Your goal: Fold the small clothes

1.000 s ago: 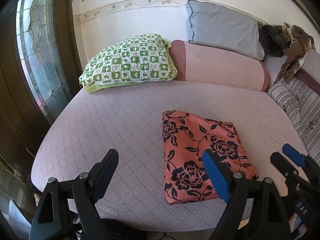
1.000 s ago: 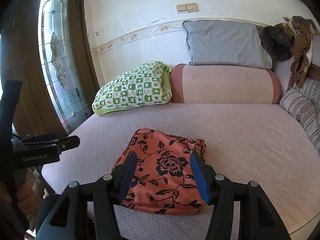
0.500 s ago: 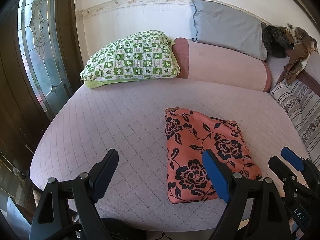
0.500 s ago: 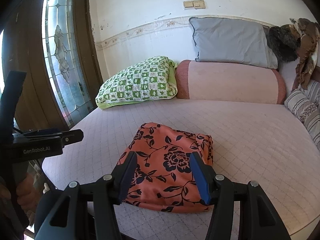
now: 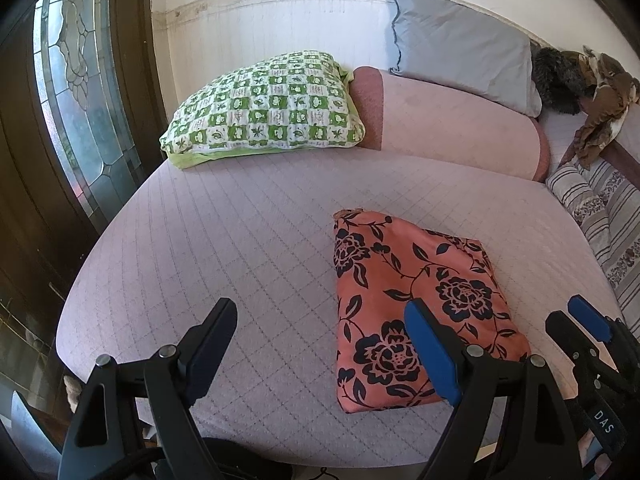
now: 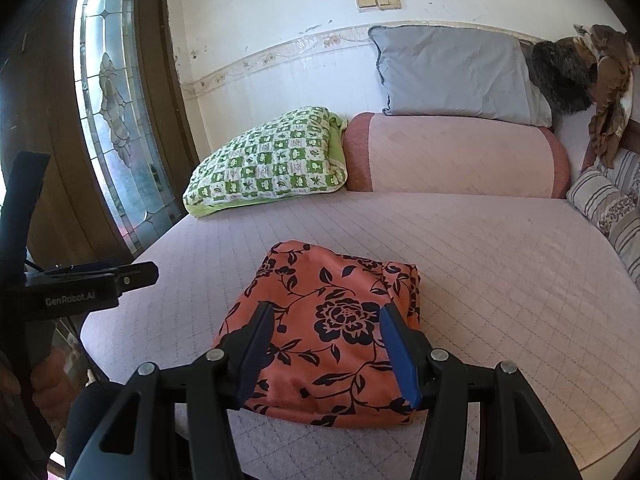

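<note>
Both grippers, left gripper (image 5: 326, 344) and right gripper (image 6: 326, 348), gape empty above the folded floral garment (image 6: 332, 344). Only the right view's top centre shows the wall switches (image 6: 378, 1) whole.

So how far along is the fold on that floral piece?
It looks done: the orange floral garment lies as a compact folded rectangle on the quilted bed. Nothing is in hand; the left hand-held gripper and the right hand-held gripper are both open above it. What is left, probably only setting it aside; no other garment to fold shows.
</note>
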Available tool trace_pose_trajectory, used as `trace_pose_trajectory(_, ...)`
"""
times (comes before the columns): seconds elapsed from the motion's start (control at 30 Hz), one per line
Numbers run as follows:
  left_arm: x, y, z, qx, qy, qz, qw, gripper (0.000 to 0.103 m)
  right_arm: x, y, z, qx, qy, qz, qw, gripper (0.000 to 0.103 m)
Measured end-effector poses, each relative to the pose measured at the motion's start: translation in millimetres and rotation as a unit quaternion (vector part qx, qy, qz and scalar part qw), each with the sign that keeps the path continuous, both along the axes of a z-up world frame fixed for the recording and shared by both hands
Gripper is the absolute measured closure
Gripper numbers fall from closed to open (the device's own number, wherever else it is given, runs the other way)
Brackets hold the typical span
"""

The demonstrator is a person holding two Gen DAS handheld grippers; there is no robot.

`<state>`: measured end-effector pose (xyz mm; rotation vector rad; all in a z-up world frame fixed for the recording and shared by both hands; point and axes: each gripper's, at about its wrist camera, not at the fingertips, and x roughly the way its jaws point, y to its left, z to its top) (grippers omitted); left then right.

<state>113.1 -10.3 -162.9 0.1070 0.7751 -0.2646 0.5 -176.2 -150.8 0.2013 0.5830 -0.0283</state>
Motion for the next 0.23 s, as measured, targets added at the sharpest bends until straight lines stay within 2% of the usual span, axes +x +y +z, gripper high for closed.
trace_pose_trajectory(0.13,3,2,0,-0.01,-0.011,-0.003,0.9999,0.017,8,5,-3,-0.001,0.005,0.007,1.0,0.044)
trace_pose_trajectory(0.23,6,5,0,0.004,-0.035,0.016,0.9992,0.017,18,8,-6,-0.001,0.008,0.016,1.0,0.044)
